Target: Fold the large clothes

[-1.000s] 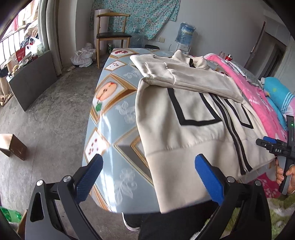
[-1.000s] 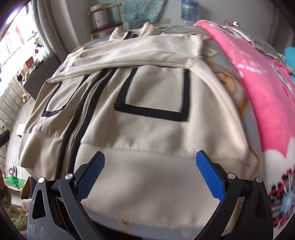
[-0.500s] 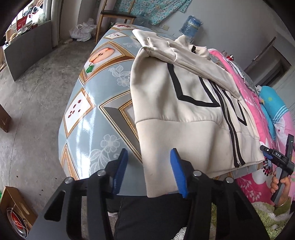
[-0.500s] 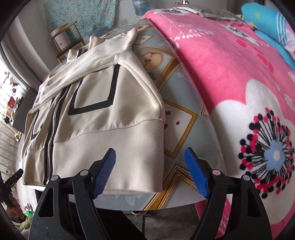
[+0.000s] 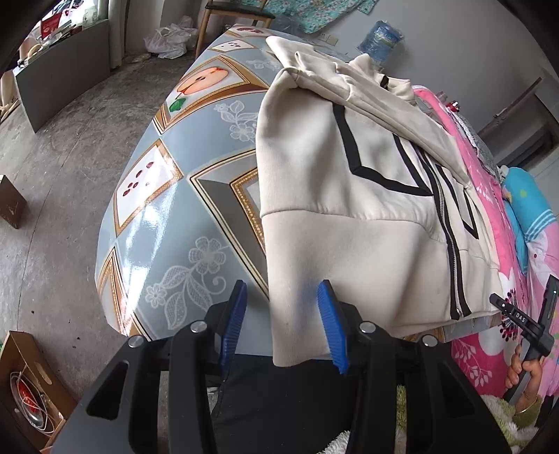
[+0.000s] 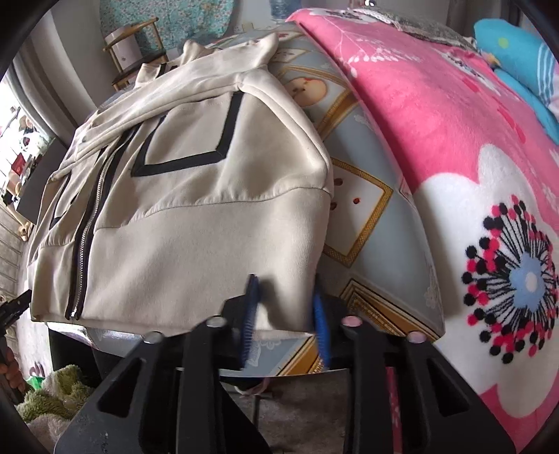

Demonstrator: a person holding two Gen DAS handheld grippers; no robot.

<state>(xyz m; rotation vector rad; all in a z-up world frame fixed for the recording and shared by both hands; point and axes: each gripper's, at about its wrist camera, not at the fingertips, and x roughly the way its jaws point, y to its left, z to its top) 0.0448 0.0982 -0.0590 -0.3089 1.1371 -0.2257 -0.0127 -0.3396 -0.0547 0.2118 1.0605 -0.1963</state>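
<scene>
A cream zip jacket with black stripes (image 5: 367, 209) lies on a table, sleeves folded across its top, hem hanging over the near edge. It also shows in the right wrist view (image 6: 195, 209). My left gripper (image 5: 284, 321) is partly closed, its blue pads either side of the hem's left corner with a gap still visible. My right gripper (image 6: 284, 314) is partly closed around the hem's right corner; the pads are blurred.
The table (image 5: 167, 223) has a glossy blue patterned cloth. A pink flowered blanket (image 6: 471, 174) lies to the right. A wooden chair (image 5: 234, 10) stands at the far end. A cardboard box (image 5: 31, 391) sits on the floor at left.
Both grippers moved outward to the hem's two corners and narrowed from wide open to partly closed around the fabric.
</scene>
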